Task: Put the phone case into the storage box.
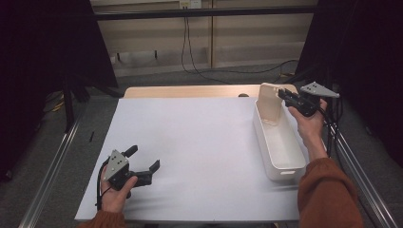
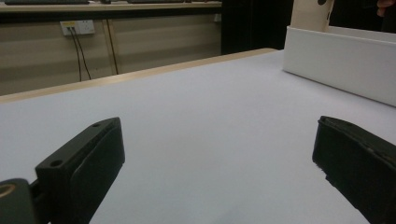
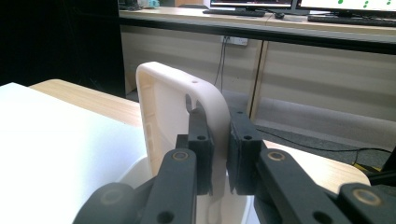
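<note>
On the white-covered table (image 1: 190, 142), the right gripper (image 1: 285, 95) has its jaws clamped on the cream lid (image 1: 269, 102), held upright at the far end of the white bin (image 1: 280, 142), neither seated nor carried off, while the left gripper (image 1: 142, 164) rests open-jawed, well apart.

Dim overall, dark sides, soft shadows, near jaws slightly blurred
</note>
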### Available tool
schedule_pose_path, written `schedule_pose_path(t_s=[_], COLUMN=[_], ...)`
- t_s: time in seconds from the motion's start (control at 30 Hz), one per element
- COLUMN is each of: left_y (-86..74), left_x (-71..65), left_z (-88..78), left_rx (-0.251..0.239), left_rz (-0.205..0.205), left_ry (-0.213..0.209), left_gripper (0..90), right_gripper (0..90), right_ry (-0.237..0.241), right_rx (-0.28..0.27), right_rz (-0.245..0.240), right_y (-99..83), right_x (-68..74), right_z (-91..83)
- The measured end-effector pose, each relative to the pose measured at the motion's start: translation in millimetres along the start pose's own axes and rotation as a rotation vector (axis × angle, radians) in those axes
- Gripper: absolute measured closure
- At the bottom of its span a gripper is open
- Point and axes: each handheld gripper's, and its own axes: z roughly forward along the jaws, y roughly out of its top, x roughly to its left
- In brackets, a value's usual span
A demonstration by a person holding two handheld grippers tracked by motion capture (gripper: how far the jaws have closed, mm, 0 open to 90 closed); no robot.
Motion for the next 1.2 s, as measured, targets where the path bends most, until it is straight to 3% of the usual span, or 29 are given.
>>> schedule_pose_path(t_s=[0.53, 0.93, 1.2], left_y=[0.0, 0.1, 0.1], left_x=[-0.3, -0.4, -0.6], left_z=[0.0, -0.1, 0.2], left_rx=[-0.001, -0.001, 0.001], left_rz=[0.002, 0.001, 0.004], left_ry=[-0.007, -0.008, -0.008], left_gripper=[2.4, 2.4, 2.4], right_gripper=[81.4, 80.3, 75.5], right_ry=[-0.01, 0.0, -0.014], right_rx=[0.02, 0.019, 0.071], right_rz=[-0.03, -0.018, -0.017], right_y=[0.2, -4.7, -9.1], right_x=[-5.0, -9.1, -13.1], right_z=[13.9, 14.6, 13.6])
